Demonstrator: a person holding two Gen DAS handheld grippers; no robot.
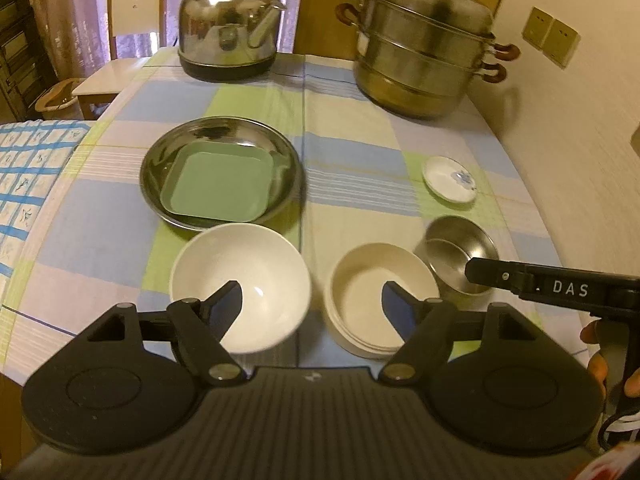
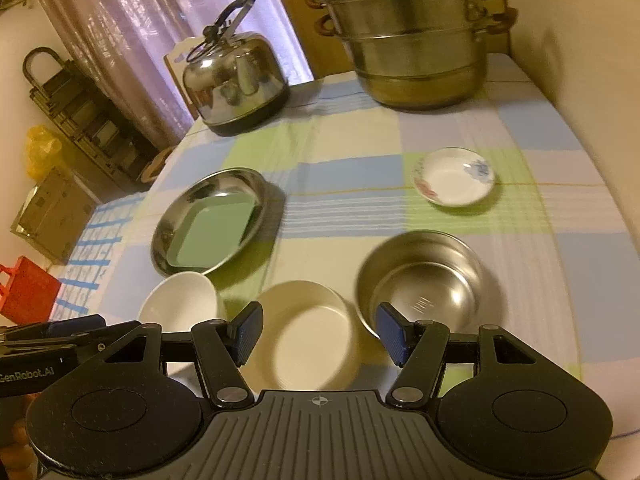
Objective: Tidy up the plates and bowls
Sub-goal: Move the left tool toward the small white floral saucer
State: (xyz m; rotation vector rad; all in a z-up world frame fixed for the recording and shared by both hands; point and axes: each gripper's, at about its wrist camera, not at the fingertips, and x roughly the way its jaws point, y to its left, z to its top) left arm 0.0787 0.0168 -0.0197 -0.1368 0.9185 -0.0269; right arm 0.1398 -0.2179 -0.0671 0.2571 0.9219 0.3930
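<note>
Ahead, bare tablecloth [image 2: 360, 208] between dishes

- My left gripper [image 1: 312, 296] tilts downward, its jaws spread wide with nothing between the pads.
- My right gripper [image 2: 318, 330] tilts downward too, jaws apart and empty.
- My fingers [image 1: 596, 364] wrap the right gripper's handle.

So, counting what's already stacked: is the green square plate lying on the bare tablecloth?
No, the green square plate lies inside the round steel dish.
</note>
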